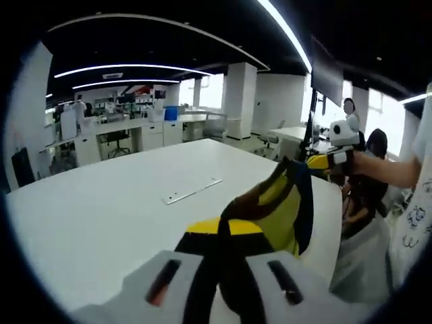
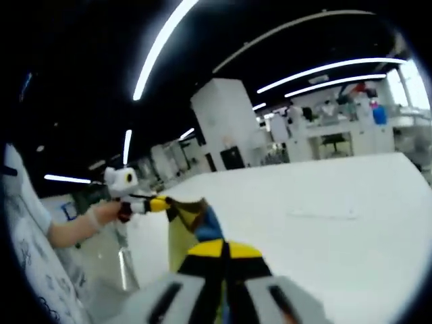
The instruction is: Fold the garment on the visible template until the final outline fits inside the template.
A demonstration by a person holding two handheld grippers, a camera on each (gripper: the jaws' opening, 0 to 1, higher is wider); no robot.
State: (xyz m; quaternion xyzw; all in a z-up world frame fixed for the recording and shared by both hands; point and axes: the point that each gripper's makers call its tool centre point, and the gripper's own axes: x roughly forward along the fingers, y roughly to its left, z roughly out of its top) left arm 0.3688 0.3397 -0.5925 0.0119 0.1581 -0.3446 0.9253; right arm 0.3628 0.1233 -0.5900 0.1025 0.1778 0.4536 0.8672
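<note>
While both pairs of jaws are clamped on cloth, the single garment [image 1: 280, 206], yellow, black and brown with a blue patch, hangs stretched in the air between the left gripper [image 1: 223, 270] and the right gripper [image 2: 223, 283], each pinching one edge. Beyond the jaws lies the white counter [image 1: 101, 202], bearing one thin pale strip [image 1: 192, 191]; no template outline can be made out. Folding looks barely begun: the garment must first be laid flat.

Your right gripper [image 2: 223, 260], jaws clamped on the yellow-and-black garment [image 2: 196, 223], holds it above the white table [image 2: 324, 209]; your left gripper [image 2: 158, 202] grips its far corner, off the table's edge.
</note>
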